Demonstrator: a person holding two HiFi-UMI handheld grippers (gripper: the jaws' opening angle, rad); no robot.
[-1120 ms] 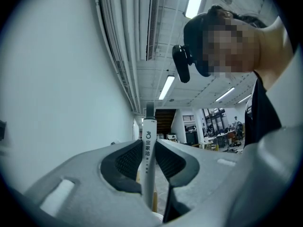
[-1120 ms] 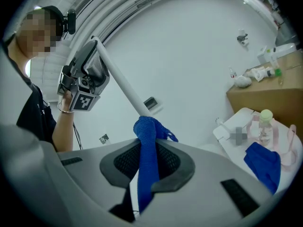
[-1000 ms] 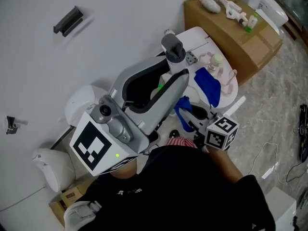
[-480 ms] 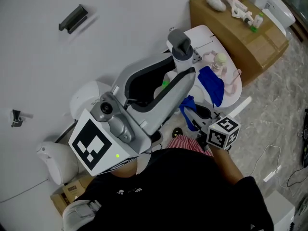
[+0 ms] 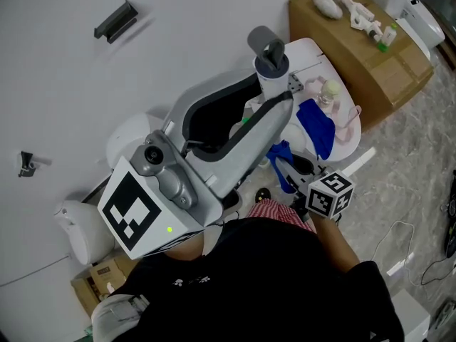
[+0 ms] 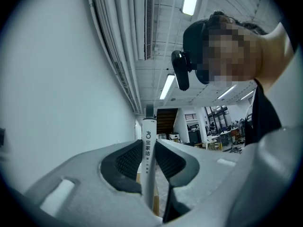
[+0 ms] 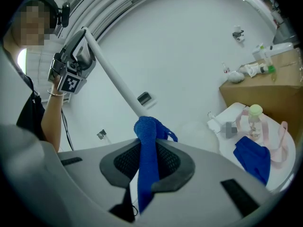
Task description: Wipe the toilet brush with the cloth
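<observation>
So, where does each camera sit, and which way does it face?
Head view: on the person's head, facing down at left gripper and right gripper; dark torso shows.
Left gripper view: rides that gripper, facing slightly upward along fingers shut on the brush handle; the person's head shows.
Right gripper view: rides that gripper, facing along fingers shut on the blue cloth; left forearm shows.
Shared: both gripper views show the handle.

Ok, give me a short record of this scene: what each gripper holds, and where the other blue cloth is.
left tongs: shut on the toilet brush handle
right tongs: shut on the blue cloth
contact: blue cloth sits against the handle, away from the left tongs
second blue cloth: lying on the white surface
background: cardboard box by the wall
</observation>
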